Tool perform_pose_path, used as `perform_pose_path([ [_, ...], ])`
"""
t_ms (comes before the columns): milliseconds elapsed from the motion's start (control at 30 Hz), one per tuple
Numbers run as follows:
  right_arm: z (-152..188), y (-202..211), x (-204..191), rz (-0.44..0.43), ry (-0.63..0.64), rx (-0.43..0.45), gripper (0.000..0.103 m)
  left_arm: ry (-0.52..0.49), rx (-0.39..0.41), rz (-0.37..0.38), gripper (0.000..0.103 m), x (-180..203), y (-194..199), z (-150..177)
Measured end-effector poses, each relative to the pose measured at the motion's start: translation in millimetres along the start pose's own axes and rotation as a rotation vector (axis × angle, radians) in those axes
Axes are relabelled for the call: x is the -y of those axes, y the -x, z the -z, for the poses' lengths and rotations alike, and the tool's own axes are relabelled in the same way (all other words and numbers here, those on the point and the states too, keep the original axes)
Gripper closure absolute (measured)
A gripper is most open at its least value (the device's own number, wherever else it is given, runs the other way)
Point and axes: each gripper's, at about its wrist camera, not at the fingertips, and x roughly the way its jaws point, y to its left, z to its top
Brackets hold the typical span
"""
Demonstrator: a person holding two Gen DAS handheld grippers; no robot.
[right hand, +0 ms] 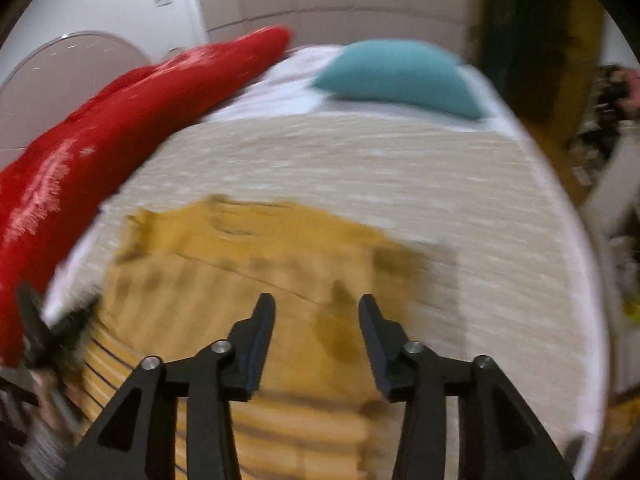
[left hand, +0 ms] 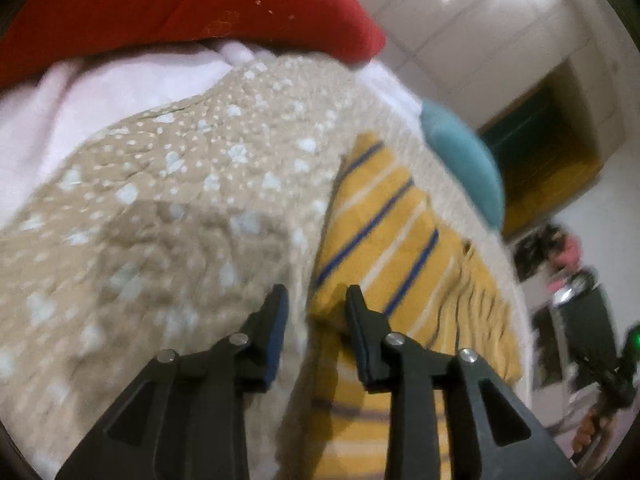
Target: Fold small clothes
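A yellow garment (left hand: 400, 240) with blue and white stripes lies flat on the bed's cream cover (left hand: 404, 128). A beige garment with pale spots (left hand: 168, 200) lies beside it on the left. My left gripper (left hand: 316, 296) is open and empty, just above the left edge of the yellow garment where it meets the beige one. In the right wrist view the yellow garment (right hand: 256, 264) is blurred. My right gripper (right hand: 316, 304) is open and empty above its middle. The other gripper (right hand: 44, 336) shows at the garment's left edge.
A red blanket (right hand: 120, 120) lies along the bed's left side and a teal pillow (right hand: 400, 76) at the far end. White sheet (left hand: 100, 96) shows under the beige garment. The bed's right edge (right hand: 576, 240) drops to the floor and room clutter.
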Motion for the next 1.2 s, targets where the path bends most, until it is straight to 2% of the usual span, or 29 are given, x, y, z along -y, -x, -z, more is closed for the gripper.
perform_pose_path([
  [67, 29, 24, 35, 0.029, -0.022, -0.005, 0.051, -0.043, 0.006, -0.024, 0.044, 15, 25, 13],
  [133, 66, 41, 63, -0.022, -0.072, -0.019, 0.051, -0.083, 0.025, -0.03, 0.033, 24, 51, 29],
  [267, 141, 39, 77, -0.192, -0.16, -0.066, 0.051, -0.167, 0.037, -0.082, 0.03, 27, 93, 72],
  [333, 176, 24, 68, -0.257, -0.184, -0.1, 0.051, -0.166, -0.001, -0.089, 0.03, 18, 99, 91],
  [400, 205, 6, 61, -0.335, -0.214, -0.122, 0.051, -0.136, -0.061, -0.049, 0.03, 7, 96, 109],
  [433, 215, -1, 57, -0.378, -0.236, -0.118, 0.05, -0.126, -0.061, -0.031, 0.031, 4, 97, 118],
  [500, 224, -4, 50, -0.422, -0.278, -0.06, 0.049, -0.127, -0.041, 0.008, 0.031, 6, 103, 129],
  [533, 225, -5, 48, -0.487, -0.308, -0.054, 0.049, -0.111, -0.053, 0.054, 0.031, 7, 106, 135],
  [567, 230, -8, 47, -0.608, -0.359, -0.057, 0.049, -0.084, -0.058, 0.111, 0.031, 8, 108, 142],
  [600, 235, -9, 45, -0.668, -0.381, -0.06, 0.049, -0.065, -0.07, 0.154, 0.031, 8, 107, 148],
  [700, 251, -16, 19, -0.755, -0.365, -0.091, 0.049, -0.057, -0.065, 0.194, 0.031, 14, 109, 170],
  [833, 267, -15, -1, -0.861, -0.374, -0.1, 0.049, -0.046, -0.097, 0.244, 0.031, 16, 115, 192],
  [967, 288, -20, -17, -0.899, -0.397, -0.144, 0.049, -0.061, -0.119, 0.244, 0.031, 22, 113, 209],
  [1100, 300, -21, -32, -0.872, -0.404, -0.161, 0.049, -0.067, -0.135, 0.226, 0.031, 25, 107, 218],
  [1133, 301, -21, -35, -0.864, -0.409, -0.159, 0.05, -0.068, -0.135, 0.216, 0.035, 25, 109, 220],
  [1167, 304, -22, -38, -0.848, -0.416, -0.154, 0.053, -0.074, -0.142, 0.184, 0.053, 28, 108, 220],
  [1200, 305, -21, -39, -0.826, -0.421, -0.151, 0.067, -0.081, -0.146, 0.137, 0.066, 29, 107, 219],
])
